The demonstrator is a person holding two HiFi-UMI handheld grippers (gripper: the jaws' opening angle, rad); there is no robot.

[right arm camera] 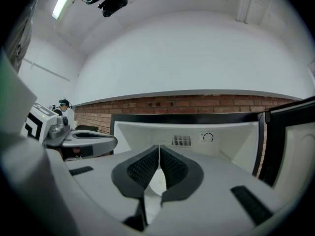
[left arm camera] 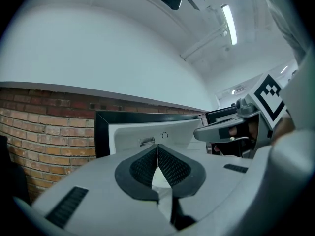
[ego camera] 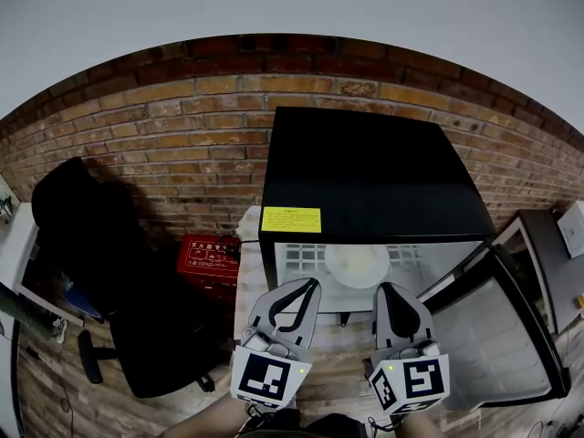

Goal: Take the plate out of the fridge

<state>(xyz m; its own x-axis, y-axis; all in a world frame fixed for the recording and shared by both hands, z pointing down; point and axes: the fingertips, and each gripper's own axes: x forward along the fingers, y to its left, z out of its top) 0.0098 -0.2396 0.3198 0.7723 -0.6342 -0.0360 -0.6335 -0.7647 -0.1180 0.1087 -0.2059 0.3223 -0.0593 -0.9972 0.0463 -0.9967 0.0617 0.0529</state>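
Plate (ego camera: 357,265) sits inside the open mini fridge (ego camera: 374,176), its door (ego camera: 511,336) swung aside for access; left claw (ego camera: 312,285) and right claw (ego camera: 388,288) hover just outside, both closed and empty.

Your fridge shelf and the floor beside it
Inside the open black fridge (ego camera: 374,181) in front of you, the white wire shelf (ego camera: 301,261) carries one round white plate (ego camera: 358,265). It lies flat near the middle of the shelf, apart from both side walls, and the bare grid shows to its left and right. To your left of the fridge, the wooden floor (ego camera: 173,409) carries a red box (ego camera: 208,255), set near the fridge's lower corner by the brick wall (ego camera: 182,135). Farther left a black office chair (ego camera: 109,263) rests its wheeled base on the boards
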